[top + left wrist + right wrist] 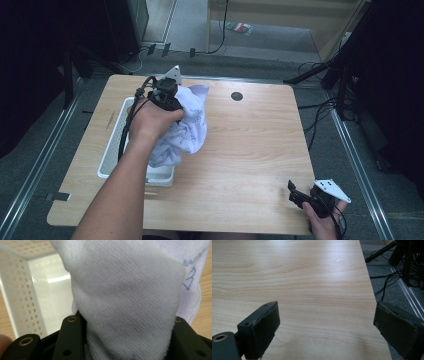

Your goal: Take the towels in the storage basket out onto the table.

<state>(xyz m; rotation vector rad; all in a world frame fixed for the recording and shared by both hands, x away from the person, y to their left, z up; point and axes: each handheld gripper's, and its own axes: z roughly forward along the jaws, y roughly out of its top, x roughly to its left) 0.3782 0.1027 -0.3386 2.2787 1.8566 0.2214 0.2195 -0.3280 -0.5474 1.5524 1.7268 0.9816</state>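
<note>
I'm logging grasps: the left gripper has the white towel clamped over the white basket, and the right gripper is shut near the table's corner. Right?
One thing is off: the right gripper is open, not shut. The right gripper view shows its jaws spread wide over bare table. The rest holds: the left gripper has the white towel clamped over the white basket.

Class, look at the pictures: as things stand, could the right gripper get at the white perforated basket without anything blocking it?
Probably yes. The right gripper is open and empty at the table's near right corner, with bare table between it and the basket. The cloth and left gripper cover the basket's far side.
</note>
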